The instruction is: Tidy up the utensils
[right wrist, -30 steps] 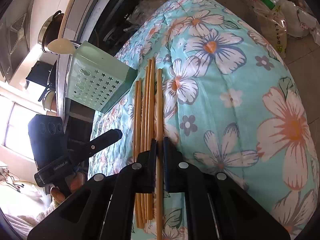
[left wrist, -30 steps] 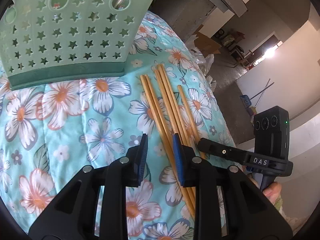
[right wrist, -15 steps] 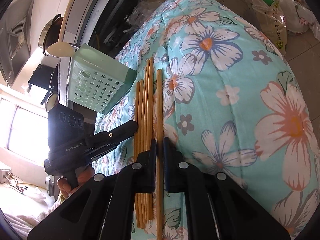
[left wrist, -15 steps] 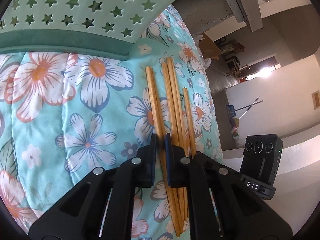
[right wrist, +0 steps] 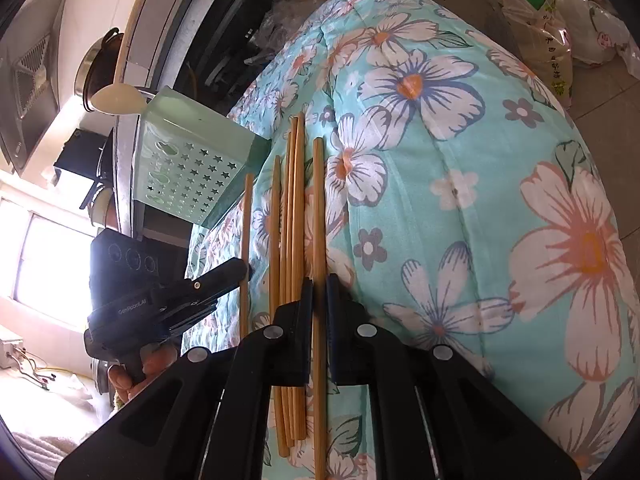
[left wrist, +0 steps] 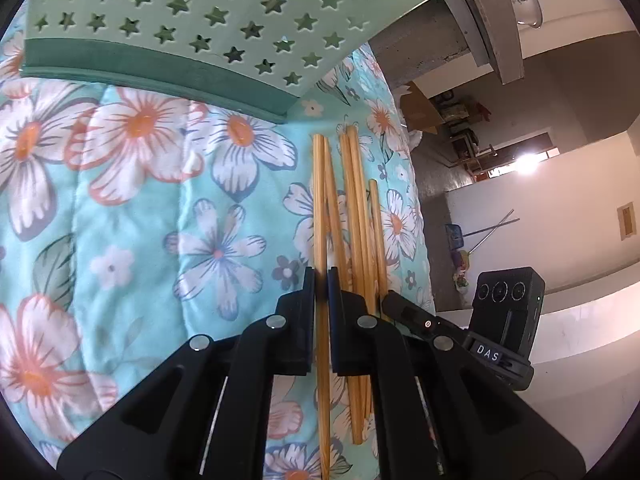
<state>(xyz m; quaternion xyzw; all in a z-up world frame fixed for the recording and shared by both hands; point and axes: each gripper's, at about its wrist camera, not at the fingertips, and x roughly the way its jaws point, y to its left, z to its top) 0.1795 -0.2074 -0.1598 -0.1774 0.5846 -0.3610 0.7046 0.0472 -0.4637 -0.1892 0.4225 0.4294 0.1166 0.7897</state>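
Left tongs (left wrist: 321, 280) and right tongs (right wrist: 320, 284) each tight on 1 chopstick (left wrist: 319, 208).

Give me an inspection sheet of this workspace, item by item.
Surface: flowered quilt.
Job's things: wooden chopsticks lying side by side; green star-holed basket beside them.
Clutter: nothing seen on the quilt.
Grippers: left hand-held gripper shut on one chopstick; right hand-held gripper shut on another chopstick.
Cables: thin wires near the window.
Surroundings: pot, plastic bags.
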